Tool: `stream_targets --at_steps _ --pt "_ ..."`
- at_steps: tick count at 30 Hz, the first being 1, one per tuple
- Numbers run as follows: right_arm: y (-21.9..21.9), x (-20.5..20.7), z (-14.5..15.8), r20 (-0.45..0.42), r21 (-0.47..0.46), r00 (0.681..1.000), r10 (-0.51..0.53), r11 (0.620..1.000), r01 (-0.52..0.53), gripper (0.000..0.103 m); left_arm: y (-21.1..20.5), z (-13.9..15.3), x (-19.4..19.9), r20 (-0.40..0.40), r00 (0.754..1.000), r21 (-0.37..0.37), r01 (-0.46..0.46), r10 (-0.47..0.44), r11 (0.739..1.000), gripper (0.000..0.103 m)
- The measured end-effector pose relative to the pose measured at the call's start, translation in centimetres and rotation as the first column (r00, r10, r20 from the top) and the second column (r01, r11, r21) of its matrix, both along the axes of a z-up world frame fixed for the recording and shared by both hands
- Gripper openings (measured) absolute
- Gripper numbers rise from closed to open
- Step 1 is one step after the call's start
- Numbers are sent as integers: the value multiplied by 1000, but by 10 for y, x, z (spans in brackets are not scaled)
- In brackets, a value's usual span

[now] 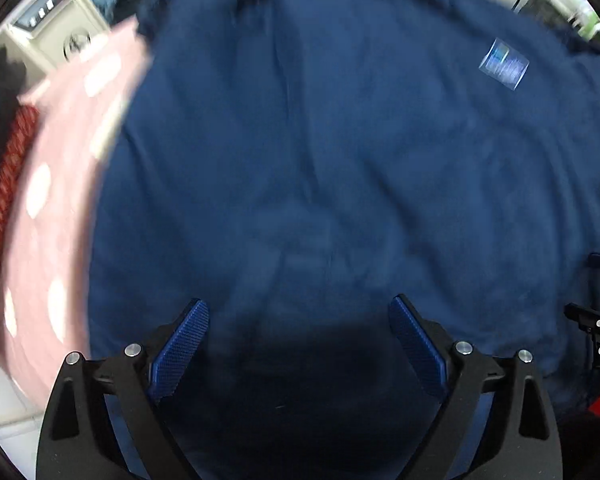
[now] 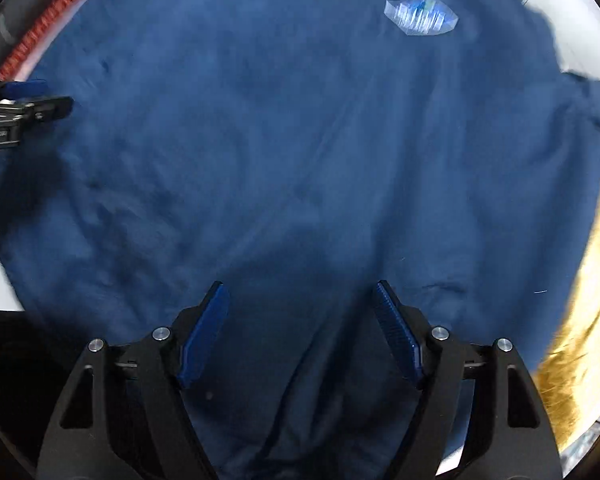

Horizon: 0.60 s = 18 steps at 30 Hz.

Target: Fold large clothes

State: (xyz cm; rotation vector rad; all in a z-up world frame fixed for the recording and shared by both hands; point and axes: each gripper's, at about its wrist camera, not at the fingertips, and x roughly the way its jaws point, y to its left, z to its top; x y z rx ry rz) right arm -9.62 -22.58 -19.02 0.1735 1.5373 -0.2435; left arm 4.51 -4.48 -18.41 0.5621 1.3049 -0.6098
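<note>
A large navy blue garment [image 1: 320, 152] lies spread out and fills most of both views [image 2: 284, 140]. It has a small pale printed logo [image 1: 504, 63], also seen in the right wrist view [image 2: 422, 12]. My left gripper [image 1: 298, 308] is open and empty just above the cloth near its close edge. My right gripper [image 2: 302, 292] is open and empty above the cloth too. The left gripper shows at the left edge of the right wrist view [image 2: 40, 98], and the right gripper at the right edge of the left wrist view [image 1: 592, 320]. Both views are blurred.
A pink spotted cover [image 1: 60, 200] lies under the garment on the left, with a red patterned cloth [image 1: 0, 216] beyond it. A golden-yellow fabric [image 2: 580, 320] lies on the right. A beige appliance [image 1: 56, 20] stands at the far left.
</note>
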Motion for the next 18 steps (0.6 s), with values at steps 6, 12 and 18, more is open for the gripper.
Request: stream_targets --at_steps 6,12,18 --pt "2 10 -20 -34 -32 999 40 999 -42 98 1 -28 2 -50 998 31 -23 25 999 98" --pt "-4 19 -28 -61 -36 998 35 999 -38 99 -9 -33 7 -37 994 82 -102 105 991 99" --pt "-49 65 5 -4 58 998 -69 996 69 98 -29 -14 19 -25 988 127 -145 149 981 97"
